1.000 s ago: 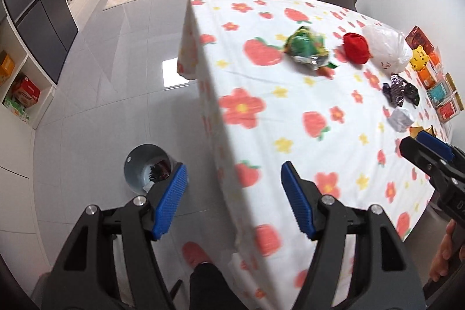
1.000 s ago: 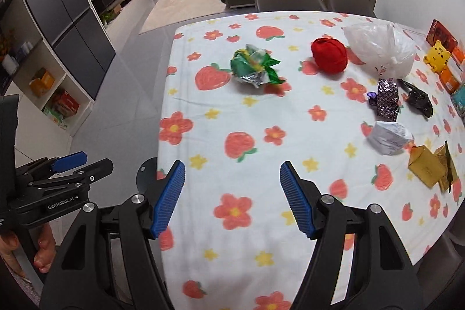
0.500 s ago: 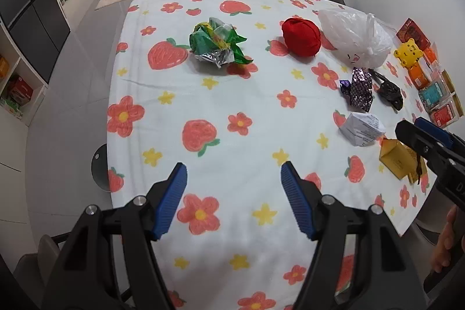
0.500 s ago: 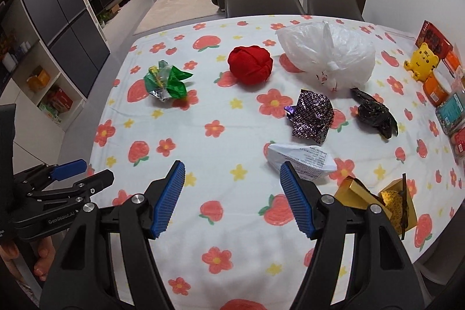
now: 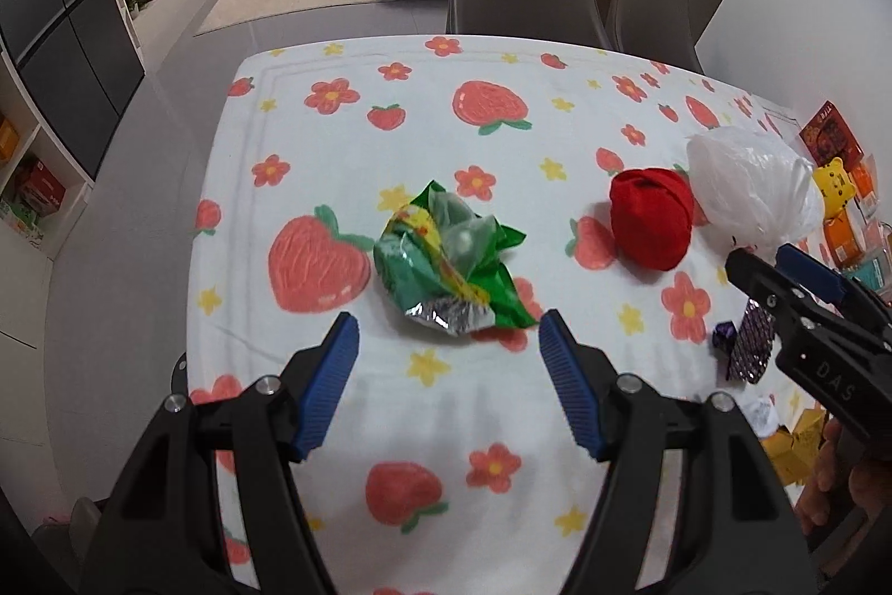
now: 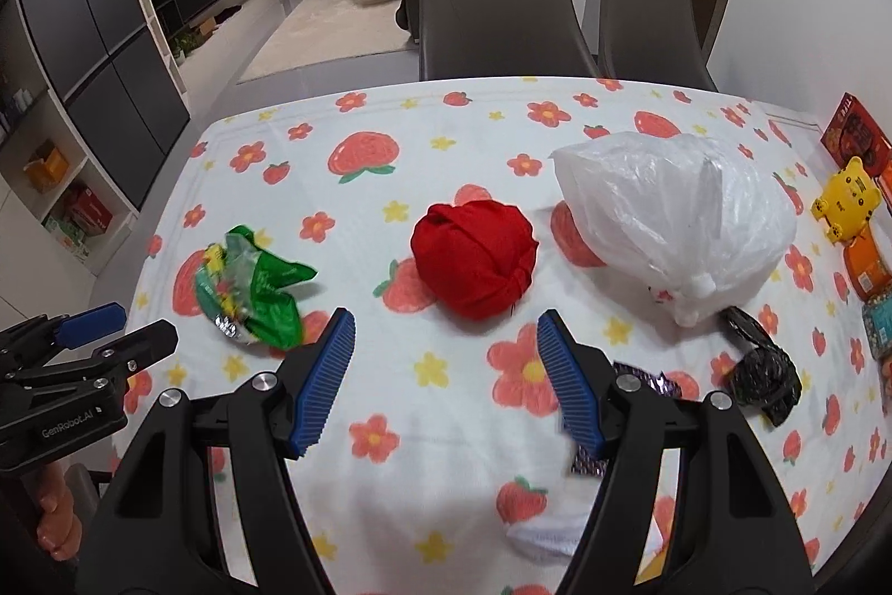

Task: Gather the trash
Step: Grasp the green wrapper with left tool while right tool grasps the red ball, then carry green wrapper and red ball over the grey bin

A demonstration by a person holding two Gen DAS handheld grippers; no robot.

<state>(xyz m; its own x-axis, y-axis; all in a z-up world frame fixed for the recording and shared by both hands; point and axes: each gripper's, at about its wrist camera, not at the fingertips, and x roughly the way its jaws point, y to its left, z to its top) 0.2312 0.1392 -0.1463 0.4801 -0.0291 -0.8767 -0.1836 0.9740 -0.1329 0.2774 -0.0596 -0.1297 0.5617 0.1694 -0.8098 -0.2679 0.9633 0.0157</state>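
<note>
- Now the left claw (image 5: 449,344) hangs wide over the bench (image 5: 334,138), its blue fingers (image 5: 329,383) apart and holding nothing; the crumpled green wrapper (image 5: 446,266) lies at the centre of the left wrist frame, just beyond the fingertips and between them.
- The right claw (image 6: 446,344) is wide too and holds nothing; the red bundle (image 6: 474,257) sits at the centre of the right wrist frame, just past its fingertips.
- In the right wrist view the green wrapper lies at middle left, apart from the red bundle; the left claw shows at the lower left edge.
- A white plastic bag (image 6: 680,221) rests at right of centre, just beside the red bundle.
- A black wrapper (image 6: 764,372) lies at lower right below the bag, and a purple wrapper (image 6: 646,380) is partly hidden behind the right finger.
- A yellow toy (image 6: 847,199) and coloured packets stand along the right edge.
- Two grey chairs (image 6: 496,15) stand at the top, beyond the bench.
</note>
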